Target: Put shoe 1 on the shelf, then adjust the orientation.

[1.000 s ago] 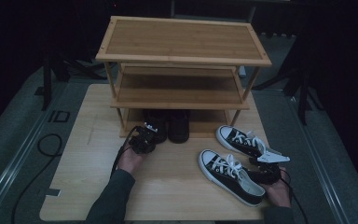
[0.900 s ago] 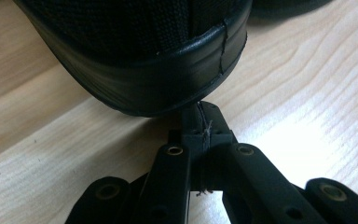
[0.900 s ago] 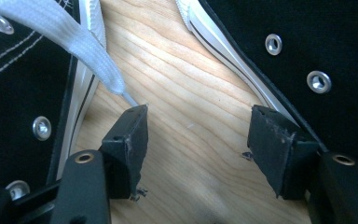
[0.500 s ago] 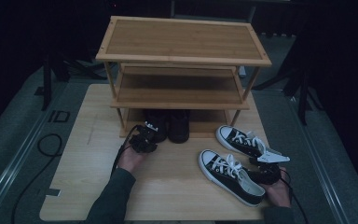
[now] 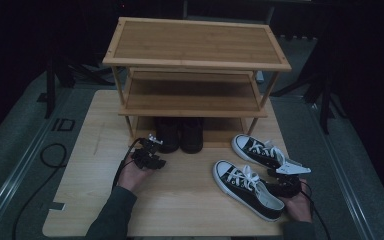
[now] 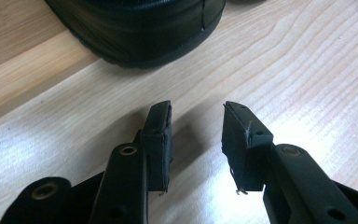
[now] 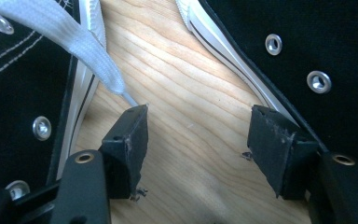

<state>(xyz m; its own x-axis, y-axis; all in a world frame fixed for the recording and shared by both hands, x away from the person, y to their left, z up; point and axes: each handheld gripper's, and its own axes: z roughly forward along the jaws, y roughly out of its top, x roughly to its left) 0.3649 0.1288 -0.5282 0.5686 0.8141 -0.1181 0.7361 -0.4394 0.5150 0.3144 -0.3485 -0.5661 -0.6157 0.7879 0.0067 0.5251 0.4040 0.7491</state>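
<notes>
A pair of black shoes stands under the lowest shelf of a wooden rack (image 5: 195,62), the left shoe (image 5: 169,134) beside the right one (image 5: 192,134). My left gripper (image 5: 153,142) sits just in front of the left shoe's heel (image 6: 140,28). Its jaws have just been opening, and between them (image 6: 196,109) is bare wood. Two black-and-white sneakers lie at the right, one near (image 5: 247,190) and one farther (image 5: 258,150). My right gripper (image 5: 281,174) is open in the gap between them, over bare board (image 7: 198,114). A white lace (image 7: 74,42) ends by its left fingertip.
The rack has three bamboo shelves, and the top and middle ones (image 5: 192,95) carry nothing. It stands on a light wooden board (image 5: 90,145) with bare room at the front left. A black cable (image 5: 55,155) lies on the grey floor to the left.
The left gripper has drawn back slightly from the black shoe's heel. The right gripper and both sneakers have not moved.
</notes>
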